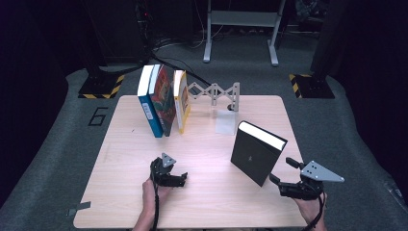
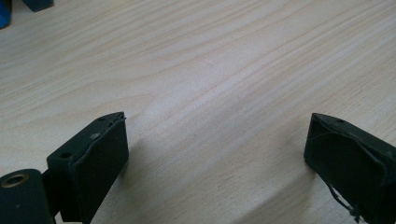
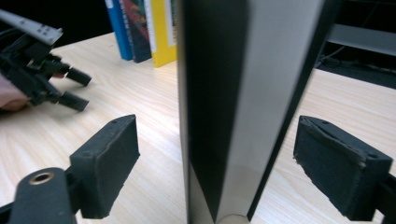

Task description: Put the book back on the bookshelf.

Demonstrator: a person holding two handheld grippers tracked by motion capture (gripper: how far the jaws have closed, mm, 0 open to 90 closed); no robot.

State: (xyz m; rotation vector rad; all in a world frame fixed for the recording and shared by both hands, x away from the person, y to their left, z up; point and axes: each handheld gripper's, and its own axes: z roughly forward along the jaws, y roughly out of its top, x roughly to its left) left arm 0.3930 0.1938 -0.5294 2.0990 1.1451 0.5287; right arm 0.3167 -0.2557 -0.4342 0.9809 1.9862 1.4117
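Observation:
A black book [image 1: 255,154] with white page edges stands upright on the right half of the wooden table [image 1: 207,202]. My right gripper [image 1: 281,170] is open at its near lower corner. In the right gripper view the black book's edge [image 3: 215,93] stands between the two jaws, and a gap shows on each side of it. My left gripper [image 1: 183,179] rests low at the table's front centre, open, with bare wood between its pads [image 2: 100,154]. It also appears at the left of the right gripper view as the left gripper [image 3: 70,88].
At the back left a blue book [image 1: 149,103], an illustrated book [image 1: 163,98] and a yellow book [image 1: 181,98] stand leaning together. A grey scissor-type expanding rack [image 1: 216,94] with a pale base plate [image 1: 226,122] sits beside them. Black-and-yellow striped stand feet [image 1: 101,86] are on the floor behind.

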